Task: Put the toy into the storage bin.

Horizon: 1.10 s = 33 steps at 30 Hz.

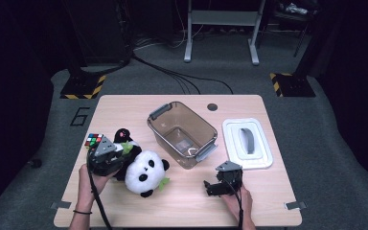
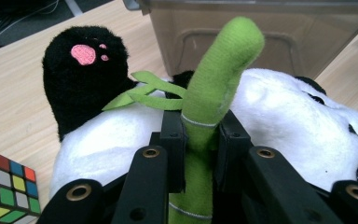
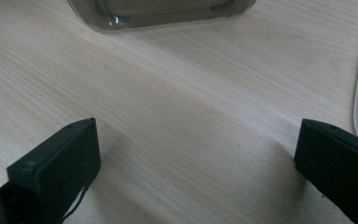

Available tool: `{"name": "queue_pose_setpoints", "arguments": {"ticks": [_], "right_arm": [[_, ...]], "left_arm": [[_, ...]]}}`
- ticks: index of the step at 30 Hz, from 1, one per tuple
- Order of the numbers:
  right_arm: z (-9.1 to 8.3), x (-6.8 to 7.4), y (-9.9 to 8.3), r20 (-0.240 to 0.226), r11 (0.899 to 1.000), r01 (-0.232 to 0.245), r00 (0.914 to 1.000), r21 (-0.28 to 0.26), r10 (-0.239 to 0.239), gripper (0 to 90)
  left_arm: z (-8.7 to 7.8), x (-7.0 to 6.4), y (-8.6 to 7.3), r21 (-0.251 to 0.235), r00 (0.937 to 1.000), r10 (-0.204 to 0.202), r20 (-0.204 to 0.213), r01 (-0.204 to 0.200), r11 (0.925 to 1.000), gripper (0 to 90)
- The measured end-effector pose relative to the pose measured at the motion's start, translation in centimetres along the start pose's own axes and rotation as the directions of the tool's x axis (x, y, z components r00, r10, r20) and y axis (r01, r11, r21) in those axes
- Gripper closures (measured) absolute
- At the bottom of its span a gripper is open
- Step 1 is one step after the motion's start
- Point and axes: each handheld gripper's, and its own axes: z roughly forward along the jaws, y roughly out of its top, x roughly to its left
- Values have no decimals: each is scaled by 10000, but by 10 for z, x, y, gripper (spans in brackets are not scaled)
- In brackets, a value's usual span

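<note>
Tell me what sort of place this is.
Probably a lab or recording studio: a wooden table on grey carpet, hazard-striped stand bases and floor cables behind, with the left gripper clamping a plush panda's bamboo stalk.

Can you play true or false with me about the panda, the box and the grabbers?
1. The left gripper pinches the panda's green stalk. True.
2. The right gripper holds the cube. False: it is open over bare table.
3. The panda sits inside the box. False: it lies on the table beside it.
4. The lid lies off the box. True.
</note>
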Motion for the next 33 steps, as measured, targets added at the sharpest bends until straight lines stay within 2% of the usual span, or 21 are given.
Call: {"name": "queue_pose_setpoints", "arguments": {"ticks": [9, 15, 21, 28, 33], "right_arm": [[0, 0, 0, -19, 10000, -38, 10000, 15, 38, 0], [0, 0, 0, -20, 10000, -35, 10000, 12, 35, 0], [0, 0, 0, -56, 10000, 36, 10000, 1, -36, 0], [0, 0, 0, -52, 10000, 39, 10000, -2, -39, 0], [0, 0, 0, -53, 10000, 35, 10000, 0, -35, 0]], "left_arm": [[-12, 3, 10, -153, 9998, 177, -115, -179, 9997, 763], [-17, 6, 18, -349, 9998, 169, 57, -167, 9993, 763], [-21, 7, 26, -297, 9995, 329, 19, -328, 9990, 763], [-29, 10, 40, -442, 9986, 504, 143, -498, 9978, 763], [-34, 12, 51, -553, 9977, 685, 11, -683, 9961, 763]]}}
